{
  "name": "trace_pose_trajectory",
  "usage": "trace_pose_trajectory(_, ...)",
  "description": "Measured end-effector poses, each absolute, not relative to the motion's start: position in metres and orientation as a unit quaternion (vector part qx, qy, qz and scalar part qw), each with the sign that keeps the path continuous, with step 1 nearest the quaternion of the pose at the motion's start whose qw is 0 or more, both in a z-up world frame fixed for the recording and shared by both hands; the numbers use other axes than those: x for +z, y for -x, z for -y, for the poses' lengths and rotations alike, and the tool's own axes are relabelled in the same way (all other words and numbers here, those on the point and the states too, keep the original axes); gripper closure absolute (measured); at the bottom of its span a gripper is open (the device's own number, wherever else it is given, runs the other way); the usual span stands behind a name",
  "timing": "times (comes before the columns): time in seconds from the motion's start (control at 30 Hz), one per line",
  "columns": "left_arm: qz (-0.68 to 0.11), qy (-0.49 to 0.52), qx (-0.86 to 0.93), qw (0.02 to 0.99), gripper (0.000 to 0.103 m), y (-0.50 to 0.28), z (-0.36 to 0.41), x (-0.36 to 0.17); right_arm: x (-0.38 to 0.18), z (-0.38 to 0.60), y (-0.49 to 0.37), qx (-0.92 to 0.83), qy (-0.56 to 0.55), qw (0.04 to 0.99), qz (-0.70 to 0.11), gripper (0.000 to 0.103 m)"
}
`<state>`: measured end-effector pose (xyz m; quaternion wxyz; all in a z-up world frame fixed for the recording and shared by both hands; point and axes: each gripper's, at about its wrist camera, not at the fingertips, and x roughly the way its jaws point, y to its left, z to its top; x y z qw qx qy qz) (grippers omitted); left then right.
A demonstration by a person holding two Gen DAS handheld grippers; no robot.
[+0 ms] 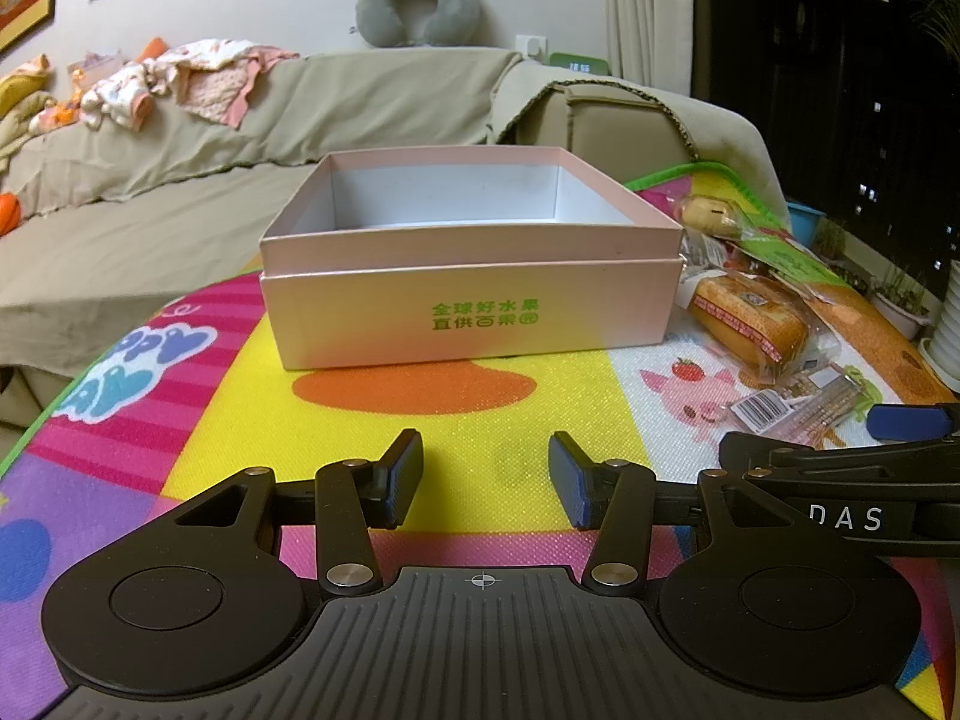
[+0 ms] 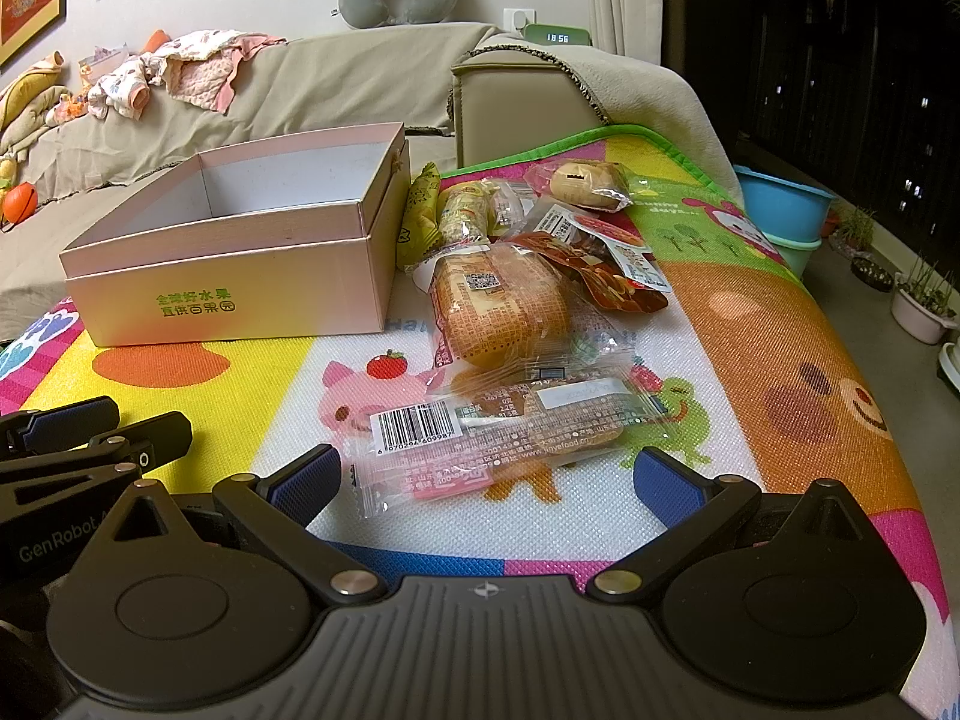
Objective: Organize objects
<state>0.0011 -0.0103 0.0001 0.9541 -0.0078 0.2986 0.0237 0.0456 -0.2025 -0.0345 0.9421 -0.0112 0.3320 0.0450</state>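
Note:
An open, empty pink box with green print stands on the colourful play mat; it also shows in the right wrist view. Several wrapped snacks lie to its right: a clear barcode packet, a bread packet, a dark red packet, a yellow packet and a small cake packet. My left gripper is open and empty, in front of the box. My right gripper is open wide just short of the barcode packet, touching nothing.
A beige sofa with clothes and a grey neck pillow is behind the mat. Blue tubs and plant pots stand on the floor at right. The mat's right edge drops off near the snacks.

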Motion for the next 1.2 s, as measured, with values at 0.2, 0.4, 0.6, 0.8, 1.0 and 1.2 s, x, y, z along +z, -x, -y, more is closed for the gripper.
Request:
trace_pose_trajectory(0.2,-0.299,0.006,0.025,0.954,0.05,-0.0005,0.0112,-0.0001,-0.0345,0.2026,-0.0459,0.045,0.011,0.942,-0.332,0.0)
trace_pose_trajectory(0.4,-0.299,0.008,0.024,0.954,0.05,-0.001,0.0108,0.0005,-0.0345,0.2026,-0.0459,0.045,0.011,0.942,-0.332,0.0)
trace_pose_trajectory(0.6,-0.299,0.007,0.024,0.954,0.05,-0.0009,0.011,0.0006,-0.0345,0.2027,-0.0459,0.045,0.011,0.942,-0.332,0.0)
trace_pose_trajectory(0.8,-0.299,0.007,0.024,0.954,0.05,-0.0007,0.011,0.0004,-0.0345,0.2026,-0.0461,0.045,0.011,0.942,-0.332,0.0)
trace_pose_trajectory(1.0,-0.299,-0.002,0.027,0.954,0.05,-0.0009,0.013,0.0004,-0.0347,0.2011,-0.0463,0.045,0.011,0.942,-0.333,0.0)
trace_pose_trajectory(1.2,-0.299,-0.003,0.027,0.954,0.05,-0.0009,0.0132,0.0004,-0.0343,0.2014,-0.0458,0.045,0.011,0.942,-0.333,0.0)
